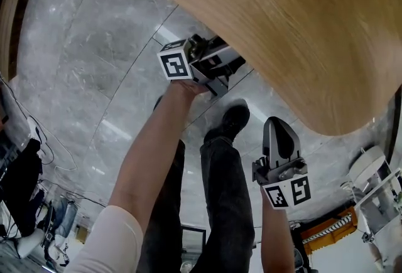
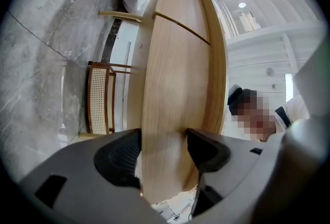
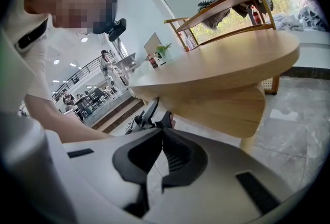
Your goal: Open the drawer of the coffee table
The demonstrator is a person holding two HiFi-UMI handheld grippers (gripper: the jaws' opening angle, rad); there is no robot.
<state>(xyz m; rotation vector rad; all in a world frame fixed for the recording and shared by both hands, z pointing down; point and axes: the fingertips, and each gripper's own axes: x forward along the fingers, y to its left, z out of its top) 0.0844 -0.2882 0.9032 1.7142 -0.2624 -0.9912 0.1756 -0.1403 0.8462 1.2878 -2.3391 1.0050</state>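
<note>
The left gripper (image 1: 229,66) is at the edge of the coffee table (image 1: 295,21), just under its top. Its jaws sit on both sides of the drawer (image 2: 165,99) front and look like they squeeze the wood. The right gripper (image 3: 161,135) waits near the table, its jaws closed on nothing. The drawer looks pushed in under the table top. I think only the pull is left.

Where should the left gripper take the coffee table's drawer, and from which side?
The lower edge of the drawer front, from below. No handle shows, but the front hangs as a thin panel under the tabletop, so fingers fit one on each face. The left gripper grips it that way.
</note>
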